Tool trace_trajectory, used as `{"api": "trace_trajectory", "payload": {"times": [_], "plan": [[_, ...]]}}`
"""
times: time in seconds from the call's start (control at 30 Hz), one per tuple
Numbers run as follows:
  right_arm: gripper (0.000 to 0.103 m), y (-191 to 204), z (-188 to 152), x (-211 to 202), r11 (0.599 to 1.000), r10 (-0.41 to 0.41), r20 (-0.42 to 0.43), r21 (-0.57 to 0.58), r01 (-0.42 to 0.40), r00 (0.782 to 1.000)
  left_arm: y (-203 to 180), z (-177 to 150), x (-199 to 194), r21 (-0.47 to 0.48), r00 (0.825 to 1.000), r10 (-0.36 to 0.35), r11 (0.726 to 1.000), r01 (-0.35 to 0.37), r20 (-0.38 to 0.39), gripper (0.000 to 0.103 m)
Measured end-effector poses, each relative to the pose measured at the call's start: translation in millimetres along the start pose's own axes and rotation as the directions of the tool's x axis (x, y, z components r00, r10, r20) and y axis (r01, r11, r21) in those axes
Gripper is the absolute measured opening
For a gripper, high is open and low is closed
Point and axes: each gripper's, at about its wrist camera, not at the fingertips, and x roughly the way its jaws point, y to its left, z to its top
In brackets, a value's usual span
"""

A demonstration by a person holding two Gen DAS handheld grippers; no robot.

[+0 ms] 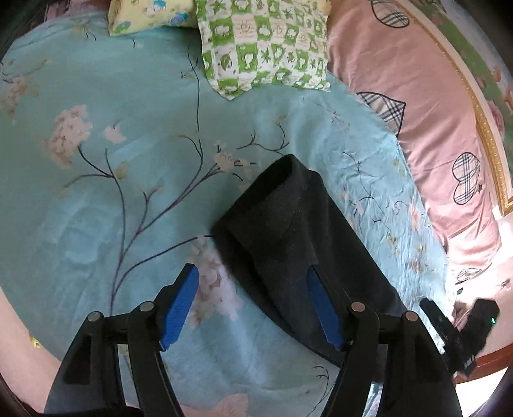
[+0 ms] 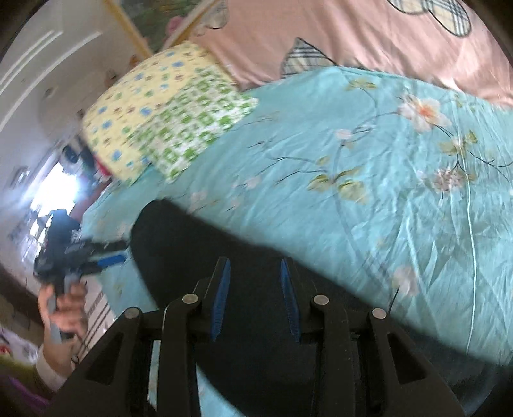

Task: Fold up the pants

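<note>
Left gripper [image 1: 253, 308]: nearest the left wrist camera, blue pads spread wide, holding nothing; the left pad hangs over bare sheet, the right pad [image 1: 323, 308] sits over the near edge of the dark cloth.
Pants [image 1: 295, 237]: black, already doubled into a long narrow strip lying diagonally on the bed, one squared end pointing up toward the pillows, the rest running down and right past the gripper.
Right gripper [image 2: 255, 298]: in its own blurred view, fingers parted to a moderate gap, directly above the black cloth; whether the pads touch the fabric cannot be told, and nothing is pinched between them.
Bed sheet [image 1: 112, 199]: turquoise with a branch-and-blossom print, lightly wrinkled, lying under the pants.
Pillows: green checked pillow [image 1: 263, 45] and yellow pillow [image 1: 144, 16] at the head, well apart from the pants.
Pink quilt [image 1: 416, 106]: along the right side of the bed, near but not touching the pants.
Handling: the cloth looks soft, limp, fairly thick and matte, so it is likely to sag and drape rather than slip, and not fragile.
Where to grip: probably the two corners of the far squared end, pinching all layers together.
</note>
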Motion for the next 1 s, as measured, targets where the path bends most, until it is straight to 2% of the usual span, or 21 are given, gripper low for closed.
{"api": "trace_trajectory", "payload": {"times": [0.1, 0.27, 0.4, 0.47, 0.57, 0.6, 0.67, 0.73, 0.83, 0.93, 1.0], "plan": [[0.034, -11, 17, 23, 1.000, 0.014, -0.043, 0.024, -0.013, 0.999, -1, 1, 13, 0.012, 0.999, 0.020, 1.000, -0.020, -0.030, 0.070], [0.034, -16, 28, 73, 1.000, 0.005, -0.194, -0.016, -0.008, 0.981, 7, 1, 34, 0.004, 0.997, 0.040, 0.999, -0.040, -0.064, 0.070], [0.034, -10, 23, 94, 0.996, 0.030, -0.283, -0.073, -0.053, 0.959, 6, 1, 39, 0.046, 0.998, 0.052, 0.998, -0.051, -0.038, 0.069], [0.034, -3, 19, 100, 0.990, 0.009, -0.320, -0.129, -0.053, 0.947, 2, 2, 42, 0.061, 0.997, 0.066, 0.996, -0.064, -0.027, 0.067], [0.033, 6, 14, 103, 0.980, -0.017, -0.344, -0.193, -0.053, 0.939, -5, 4, 48, 0.096, 0.996, 0.086, 0.992, -0.086, 0.003, 0.055], [0.033, 7, 13, 104, 0.978, -0.019, -0.352, -0.203, -0.057, 0.936, -8, 4, 50, 0.106, 0.996, 0.086, 0.991, -0.086, 0.011, 0.047], [0.021, 8, 13, 105, 0.977, -0.006, -0.359, -0.201, -0.071, 0.933, -13, 4, 52, 0.128, 0.996, 0.090, 0.987, -0.093, 0.029, 0.037], [0.018, 15, 12, 104, 0.969, -0.027, -0.350, -0.240, -0.062, 0.937, -16, 2, 46, 0.145, 0.997, 0.067, 0.987, -0.072, 0.044, 0.021], [0.014, 28, 15, 89, 0.957, -0.079, -0.295, -0.290, -0.011, 0.952, -20, -4, 23, 0.150, 0.996, 0.017, 0.988, -0.029, 0.086, 0.018], [0.012, 44, 23, 58, 0.932, -0.149, -0.139, -0.350, 0.092, 0.979, -21, -10, -6, 0.143, 0.991, -0.032, 0.990, 0.013, 0.132, 0.017], [0.012, 55, 22, 49, 0.894, -0.230, -0.048, -0.404, 0.192, 0.972, -18, -14, -20, 0.131, 0.985, -0.073, 0.990, 0.053, 0.154, 0.017]]}}
